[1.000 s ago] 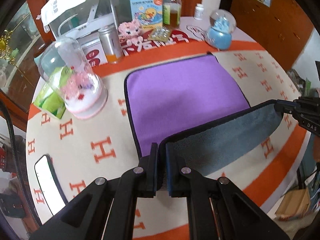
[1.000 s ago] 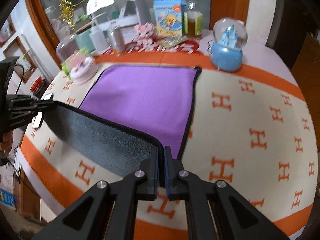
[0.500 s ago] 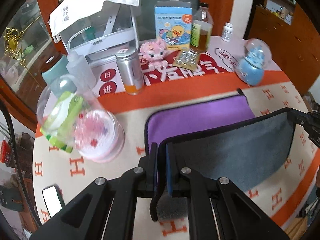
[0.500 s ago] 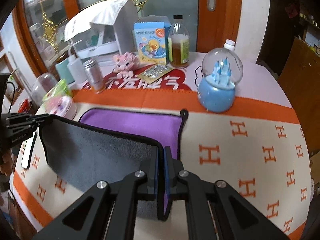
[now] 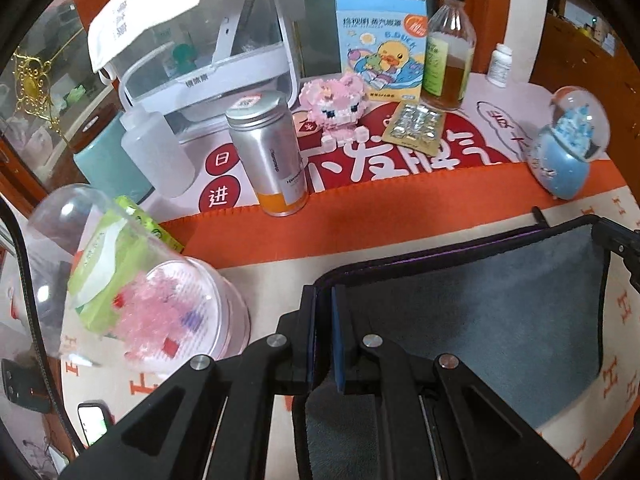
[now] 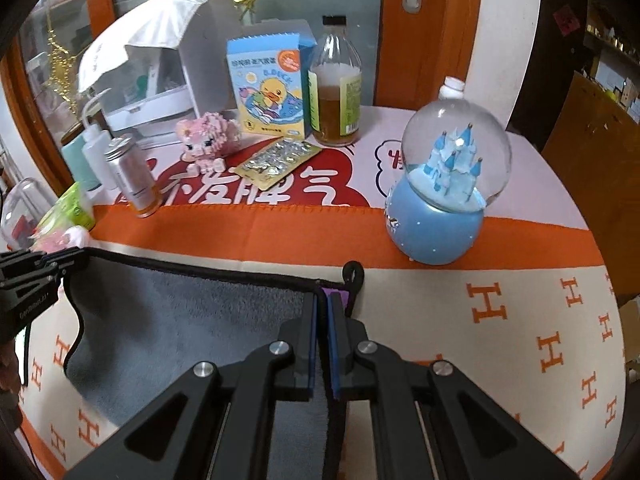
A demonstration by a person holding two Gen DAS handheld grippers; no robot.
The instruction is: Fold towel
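The towel (image 5: 480,312) is purple on one side and grey on the other, with a black hem. It lies folded over on the table, grey side up. My left gripper (image 5: 324,300) is shut on its left corner. My right gripper (image 6: 322,308) is shut on its right corner; the towel (image 6: 192,320) spreads to the left of it. Only a thin purple strip shows at the far edge. The hanging loop (image 6: 354,272) lies just past my right gripper. Each gripper shows in the other's view, the right one (image 5: 616,240) and the left one (image 6: 36,272).
Just beyond the towel stand a snow globe (image 6: 444,200), a metal can (image 5: 272,160), a clear dome with pink bricks (image 5: 160,300), a pink brick figure (image 5: 336,104), a blister pack (image 5: 414,124), a bottle (image 5: 448,56) and a blue box (image 5: 380,48). A phone (image 5: 94,420) lies near left.
Both grippers have carried the towel's near edge forward over the purple side to the far edge. The purple face is now almost wholly covered by grey.
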